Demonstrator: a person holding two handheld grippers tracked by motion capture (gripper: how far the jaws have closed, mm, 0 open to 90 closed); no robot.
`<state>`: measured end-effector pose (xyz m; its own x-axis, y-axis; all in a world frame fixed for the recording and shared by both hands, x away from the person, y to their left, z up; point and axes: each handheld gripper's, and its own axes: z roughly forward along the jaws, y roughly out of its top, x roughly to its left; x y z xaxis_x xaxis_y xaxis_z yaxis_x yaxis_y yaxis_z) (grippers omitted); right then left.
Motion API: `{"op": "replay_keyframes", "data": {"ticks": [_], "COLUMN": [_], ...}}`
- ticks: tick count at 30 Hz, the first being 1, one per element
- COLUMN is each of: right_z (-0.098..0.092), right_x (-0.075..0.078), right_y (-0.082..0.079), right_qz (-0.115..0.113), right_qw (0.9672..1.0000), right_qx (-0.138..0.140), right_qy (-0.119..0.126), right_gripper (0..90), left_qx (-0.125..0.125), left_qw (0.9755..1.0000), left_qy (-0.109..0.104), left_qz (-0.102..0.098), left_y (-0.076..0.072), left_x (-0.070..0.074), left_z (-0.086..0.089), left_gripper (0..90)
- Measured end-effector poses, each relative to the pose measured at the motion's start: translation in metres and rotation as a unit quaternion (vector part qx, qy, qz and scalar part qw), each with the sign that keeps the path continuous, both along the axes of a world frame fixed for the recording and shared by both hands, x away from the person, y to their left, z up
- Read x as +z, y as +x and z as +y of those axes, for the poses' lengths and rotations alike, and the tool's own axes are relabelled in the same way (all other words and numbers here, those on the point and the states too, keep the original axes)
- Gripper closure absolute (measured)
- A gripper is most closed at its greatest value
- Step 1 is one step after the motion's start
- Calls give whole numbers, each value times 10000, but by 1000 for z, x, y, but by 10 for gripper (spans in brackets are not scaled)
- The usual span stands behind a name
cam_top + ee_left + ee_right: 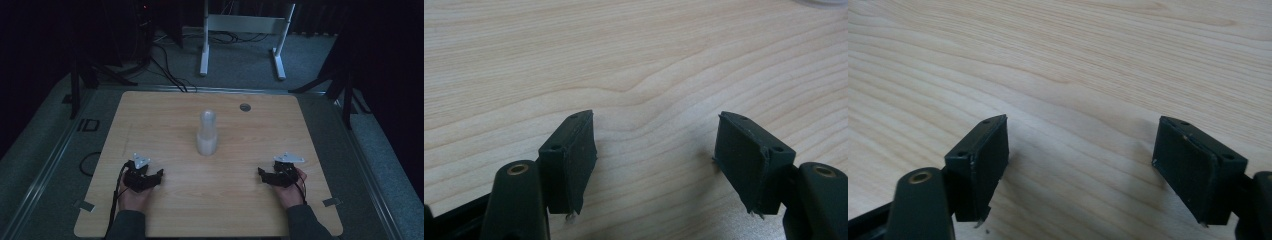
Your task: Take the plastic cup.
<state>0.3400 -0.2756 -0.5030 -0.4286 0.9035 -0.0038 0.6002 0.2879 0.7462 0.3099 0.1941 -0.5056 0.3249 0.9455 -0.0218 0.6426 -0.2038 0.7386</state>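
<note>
A: Where does the bottle stand relative to the two claws?

B: The clear plastic bottle (pixel 206 133) stands upright at the middle of the table (pixel 165 112), its long axis vertical, cap end up. It is farther from the person than both claws, and roughly midway between them. The left claw (pixel 150 176) rests near the table's near left part, so the bottle lies ahead and to its right; the right claw (pixel 268 176) sits near the near right part, so the bottle lies ahead and to its left. Neither hand looks clearly nearer.

A: And the jaws?

B: Both stand wide apart with nothing between them; the gripper views show only bare wood grain beyond the left claw (pixel 655 150) and the right claw (pixel 1080 155).

A: Anything in the way?

B: Nothing I can see. A small round grommet (pixel 245 107) sits near the far edge, well apart from the bottle, so either reach looks open.
</note>
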Motion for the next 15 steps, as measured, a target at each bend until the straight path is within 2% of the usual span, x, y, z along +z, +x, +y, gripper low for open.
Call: {"op": "replay_keyframes", "data": {"ticks": [4, 6, 9, 15], "right_z": [3, 6, 9, 11], "right_x": [1, 2, 2, 8], "right_y": [-1, -1, -1, -4], "right_qz": [-70, -86, -104, -198], "right_qw": [9999, 9999, 9997, 9995], "right_qx": [83, 119, 152, 212], "right_qy": [-50, -72, -142, -123], "right_gripper": [228, 232, 233, 282], "left_qx": [-22, -72, -134, -252], "left_qw": [10000, 9998, 9994, 9984], "left_qy": [-23, -198, -297, -472], "left_qz": [-73, -56, -110, -200], "left_y": [-2, -3, -4, -7], "left_x": [2, 3, 5, 8], "left_z": [1, 2, 2, 0], "left_gripper": [332, 332, 333, 348]}}
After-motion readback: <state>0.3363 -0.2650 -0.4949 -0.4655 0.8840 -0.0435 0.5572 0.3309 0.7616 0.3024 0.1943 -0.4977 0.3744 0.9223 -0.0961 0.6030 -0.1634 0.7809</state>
